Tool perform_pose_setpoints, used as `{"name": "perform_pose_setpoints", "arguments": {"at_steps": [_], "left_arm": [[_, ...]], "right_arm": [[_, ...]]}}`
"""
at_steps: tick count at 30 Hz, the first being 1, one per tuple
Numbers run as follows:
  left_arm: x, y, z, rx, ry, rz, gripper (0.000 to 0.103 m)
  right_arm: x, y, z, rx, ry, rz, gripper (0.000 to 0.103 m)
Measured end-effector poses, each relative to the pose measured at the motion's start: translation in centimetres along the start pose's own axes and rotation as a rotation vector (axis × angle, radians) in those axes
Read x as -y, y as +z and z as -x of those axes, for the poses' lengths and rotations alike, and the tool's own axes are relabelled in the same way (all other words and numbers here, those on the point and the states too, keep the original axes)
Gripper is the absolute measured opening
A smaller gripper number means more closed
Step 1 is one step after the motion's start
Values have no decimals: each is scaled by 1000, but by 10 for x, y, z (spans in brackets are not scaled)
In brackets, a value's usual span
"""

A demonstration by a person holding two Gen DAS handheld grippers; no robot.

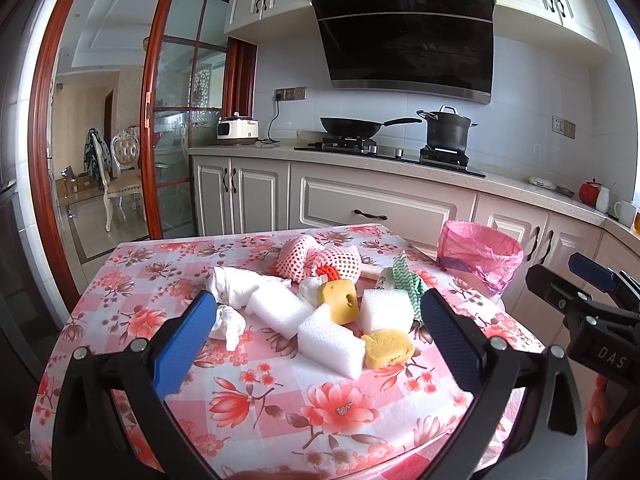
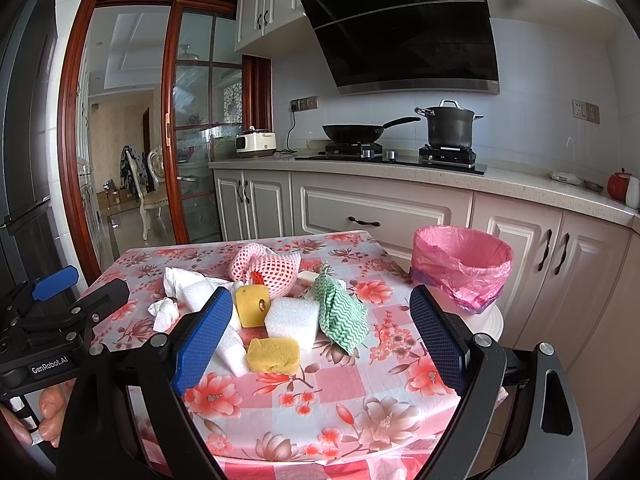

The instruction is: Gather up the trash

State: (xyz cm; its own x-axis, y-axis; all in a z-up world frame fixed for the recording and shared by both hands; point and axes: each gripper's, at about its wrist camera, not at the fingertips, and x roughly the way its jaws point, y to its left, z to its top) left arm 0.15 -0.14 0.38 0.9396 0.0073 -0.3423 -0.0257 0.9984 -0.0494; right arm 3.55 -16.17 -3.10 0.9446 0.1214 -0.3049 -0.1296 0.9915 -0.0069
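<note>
Pink-lined bin (image 2: 464, 268) stands just beside the worktop (image 2: 320, 392), where foam blocks (image 1: 328, 340), yellow sponges (image 2: 273, 355) and tissues (image 1: 230, 322) lie piled. Left hand-held gripper (image 1: 316, 340) and right hand-held gripper (image 2: 320, 340) are both wide apart, holding nothing.

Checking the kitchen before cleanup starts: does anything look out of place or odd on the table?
Yes: scrap is heaped mid-table on the floral tablecloth: white foam blocks, yellow sponges, crumpled tissues, pink foam netting and a green zigzag cloth. The pink-lined bin looks unused.
</note>
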Motion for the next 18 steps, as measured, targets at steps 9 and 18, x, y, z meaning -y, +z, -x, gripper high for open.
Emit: {"name": "perform_pose_setpoints", "arguments": {"at_steps": [9,18], "left_arm": [[1,0,1,0,0,0,99],[1,0,1,0,0,1,99]], "right_arm": [[1,0,0,0,1,0,85],[0,0,0,-1,1,-2,85]]}}
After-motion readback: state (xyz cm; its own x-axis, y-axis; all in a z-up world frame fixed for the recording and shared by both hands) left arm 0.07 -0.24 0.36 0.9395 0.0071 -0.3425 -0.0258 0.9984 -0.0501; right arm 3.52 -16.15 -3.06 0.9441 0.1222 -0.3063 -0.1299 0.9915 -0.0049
